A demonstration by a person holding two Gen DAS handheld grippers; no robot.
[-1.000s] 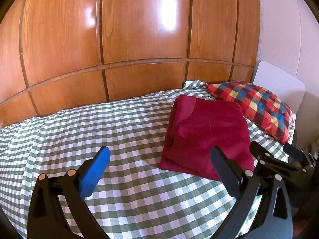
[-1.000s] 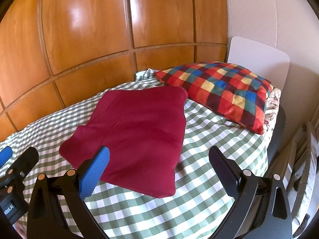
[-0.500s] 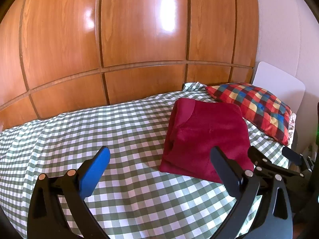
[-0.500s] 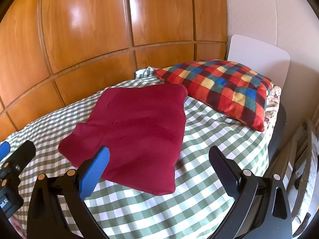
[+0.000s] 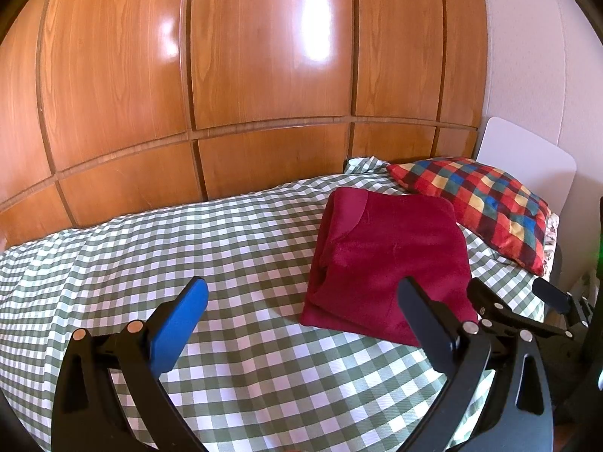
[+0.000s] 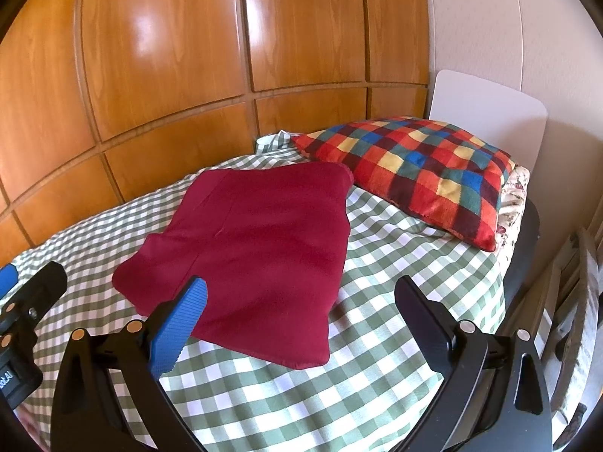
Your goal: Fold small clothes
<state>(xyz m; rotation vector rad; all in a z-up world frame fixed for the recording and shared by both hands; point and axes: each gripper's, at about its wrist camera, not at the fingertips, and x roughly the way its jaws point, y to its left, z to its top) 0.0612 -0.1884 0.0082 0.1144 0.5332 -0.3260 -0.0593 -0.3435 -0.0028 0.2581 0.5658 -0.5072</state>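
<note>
While both grippers have drawn back slightly since a second ago, the left gripper (image 5: 301, 301) and right gripper (image 6: 301, 301) gape wide, holding nothing. Folded garment (image 6: 256, 233) lies flat on the bed (image 5: 150, 248), near the pillow (image 6: 422, 169); bare checked cloth spreads leftward.

left wrist: low over bed (image 5: 188, 248), faces headboard | right wrist: likewise, nearer | shared: garment (image 6: 256, 248)
</note>
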